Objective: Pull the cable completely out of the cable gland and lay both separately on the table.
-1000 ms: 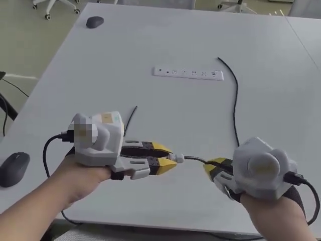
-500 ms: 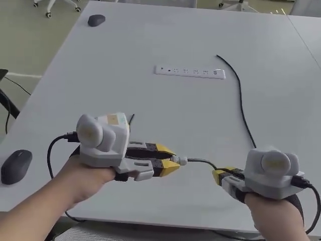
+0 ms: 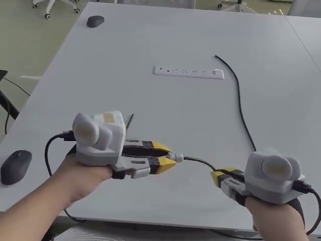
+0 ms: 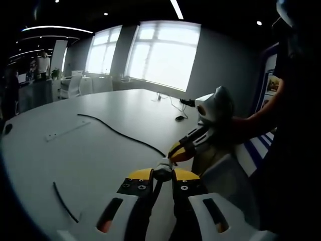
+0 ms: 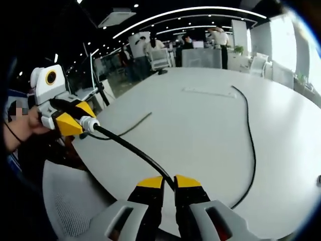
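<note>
Clamping the cable gland [image 5: 88, 123] in the left claw [image 4: 163, 175] and the cable [image 5: 128, 146] in the right claw [image 5: 169, 182] above the bench [image 3: 150, 40], cable axis runs straight between them, so pull should follow it.

So, cable gland [image 3: 176, 157] sits in the left claw [image 3: 169, 160], cable [image 3: 196, 160] running right into the right claw [image 3: 216, 176]; power strip [image 3: 188, 72] lies beyond both.
</note>
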`<state>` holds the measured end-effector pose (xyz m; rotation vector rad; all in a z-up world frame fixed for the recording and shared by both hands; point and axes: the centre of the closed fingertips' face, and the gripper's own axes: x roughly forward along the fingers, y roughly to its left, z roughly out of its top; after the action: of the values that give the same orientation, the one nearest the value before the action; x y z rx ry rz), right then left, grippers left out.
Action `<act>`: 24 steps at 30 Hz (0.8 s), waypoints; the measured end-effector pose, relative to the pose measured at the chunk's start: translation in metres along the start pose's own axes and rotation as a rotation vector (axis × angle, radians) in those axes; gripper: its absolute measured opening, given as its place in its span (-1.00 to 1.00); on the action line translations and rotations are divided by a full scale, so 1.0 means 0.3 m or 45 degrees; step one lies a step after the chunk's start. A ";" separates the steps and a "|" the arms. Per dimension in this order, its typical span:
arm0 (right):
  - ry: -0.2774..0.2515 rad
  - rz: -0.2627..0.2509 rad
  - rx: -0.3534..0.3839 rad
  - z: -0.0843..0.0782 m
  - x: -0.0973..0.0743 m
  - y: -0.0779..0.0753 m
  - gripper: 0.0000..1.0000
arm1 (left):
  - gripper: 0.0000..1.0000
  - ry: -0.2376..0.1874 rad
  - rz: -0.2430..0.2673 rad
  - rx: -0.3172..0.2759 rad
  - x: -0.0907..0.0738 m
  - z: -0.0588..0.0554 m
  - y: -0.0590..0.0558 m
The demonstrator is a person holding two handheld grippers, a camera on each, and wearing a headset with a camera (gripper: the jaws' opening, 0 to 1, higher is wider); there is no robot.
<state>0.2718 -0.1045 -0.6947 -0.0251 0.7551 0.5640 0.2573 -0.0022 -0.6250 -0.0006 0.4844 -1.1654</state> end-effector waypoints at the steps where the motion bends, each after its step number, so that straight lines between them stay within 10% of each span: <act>1: 0.005 0.014 -0.032 0.003 -0.005 0.006 -0.94 | -0.71 -0.003 0.002 -0.002 -0.003 0.000 0.003; 8: -0.035 0.060 -0.284 0.068 -0.066 0.060 -0.87 | -0.71 -0.009 0.017 0.000 -0.015 0.008 0.005; 14: -0.071 0.107 -0.662 0.152 -0.067 0.214 -0.70 | -0.71 0.000 0.007 0.006 -0.010 0.004 -0.011; 24: -0.074 0.144 -0.846 0.175 -0.026 0.308 -0.84 | -0.71 0.016 0.005 0.013 -0.012 -0.004 -0.017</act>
<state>0.2554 -0.0179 -0.6347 -0.5805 0.4870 0.8998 0.2512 -0.0007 -0.6235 0.0166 0.4893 -1.1649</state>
